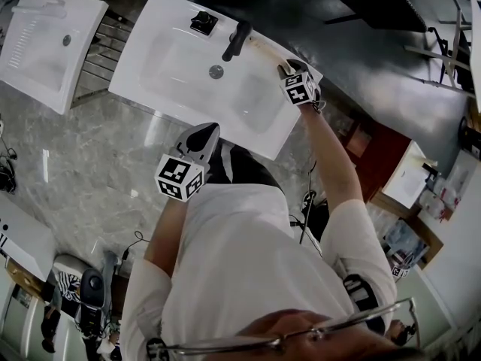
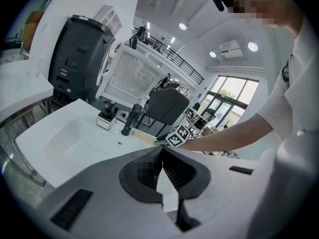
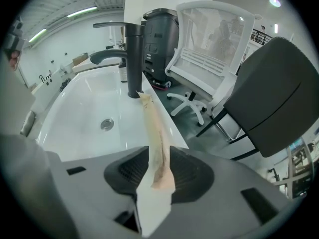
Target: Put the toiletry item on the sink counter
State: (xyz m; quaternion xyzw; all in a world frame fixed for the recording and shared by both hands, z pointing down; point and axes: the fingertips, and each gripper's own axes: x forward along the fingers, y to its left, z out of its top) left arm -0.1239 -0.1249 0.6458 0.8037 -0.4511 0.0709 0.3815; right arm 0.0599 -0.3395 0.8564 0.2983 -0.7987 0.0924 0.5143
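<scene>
Toiletry packet sits between my right gripper's spread jaws, pads off it | left gripper pinched closed, empty, well short of the faucet | packet lies along the sink counter rim, far tip just beside the faucet | I'd back straight out without dragging it.

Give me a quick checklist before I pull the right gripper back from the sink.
1. Toiletry packet lying on the sink counter: ok.
2. Right gripper jaws apart, not pressing the packet: ok.
3. Packet out of the basin: ok.
4. Packet tip free of the faucet base: cannot tell, they sit very close.
5. Left gripper jaws together, nothing between them: ok.
</scene>
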